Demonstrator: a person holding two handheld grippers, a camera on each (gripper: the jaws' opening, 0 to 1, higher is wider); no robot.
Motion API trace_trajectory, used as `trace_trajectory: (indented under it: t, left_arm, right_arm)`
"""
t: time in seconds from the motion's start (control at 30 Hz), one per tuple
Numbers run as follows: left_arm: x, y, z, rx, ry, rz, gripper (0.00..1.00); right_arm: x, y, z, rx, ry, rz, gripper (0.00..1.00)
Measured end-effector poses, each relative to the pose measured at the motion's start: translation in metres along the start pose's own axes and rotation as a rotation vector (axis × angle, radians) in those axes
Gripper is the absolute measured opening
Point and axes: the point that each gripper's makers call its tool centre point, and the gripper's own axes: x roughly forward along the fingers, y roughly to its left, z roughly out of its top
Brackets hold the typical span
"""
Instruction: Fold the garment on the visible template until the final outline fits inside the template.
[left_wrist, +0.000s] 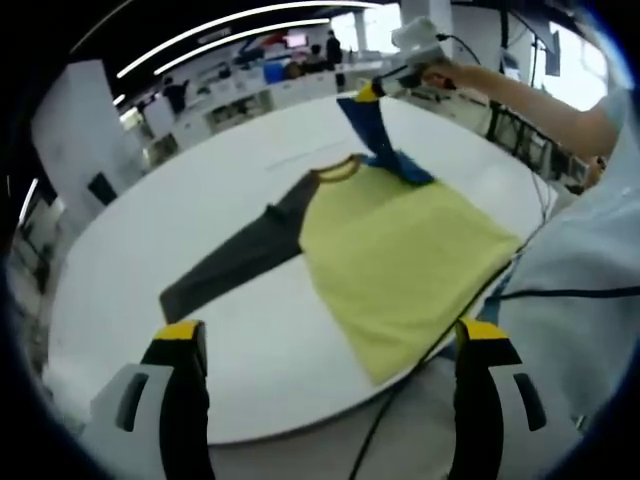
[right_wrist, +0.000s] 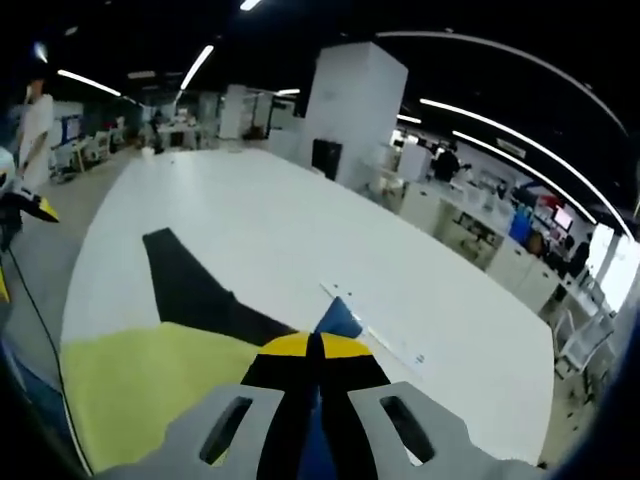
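A shirt lies on the white round table (left_wrist: 180, 200). Its yellow-green body (left_wrist: 400, 260) is spread flat, and the dark grey sleeve (left_wrist: 235, 260) stretches out to the left. The blue sleeve (left_wrist: 378, 135) is lifted off the table, with my right gripper (left_wrist: 372, 92) shut on its end. In the right gripper view the shut jaws (right_wrist: 315, 345) pinch the blue cloth (right_wrist: 338, 318) above the yellow body (right_wrist: 150, 385) and the dark sleeve (right_wrist: 190, 285). My left gripper (left_wrist: 330, 335) hangs open over the near edge of the shirt, holding nothing. A faint thin line (right_wrist: 395, 347) marks the table.
A black cable (left_wrist: 400, 400) runs along the table's near edge beside the person's pale clothing (left_wrist: 590, 290). Beyond the table stand a white pillar (right_wrist: 350, 110), office desks and distant people. Bare tabletop stretches to the left and behind the shirt.
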Motion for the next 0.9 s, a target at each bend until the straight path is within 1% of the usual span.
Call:
trace_trajectory:
  t: [0.2, 0.37, 0.53, 0.73, 0.9]
  left_arm:
    - [0.0, 0.001, -0.002, -0.006, 0.004, 0.004, 1.0]
    - [0.0, 0.0, -0.005, -0.01, 0.01, 0.0, 1.0]
    - [0.0, -0.001, -0.007, -0.014, 0.012, -0.005, 0.99]
    - [0.0, 0.0, -0.01, -0.024, 0.019, 0.005, 0.99]
    - [0.001, -0.003, -0.012, -0.027, 0.022, -0.001, 0.99]
  right_arm:
    - [0.01, 0.011, -0.002, -0.016, 0.013, 0.033, 0.02]
    - [0.014, 0.025, -0.006, -0.026, 0.024, 0.061, 0.02]
    - [0.019, 0.041, -0.013, -0.031, 0.041, 0.09, 0.02]
    - [0.026, 0.051, -0.024, -0.029, 0.063, 0.114, 0.02]
    - [0.031, 0.06, -0.03, -0.028, 0.08, 0.13, 0.02]
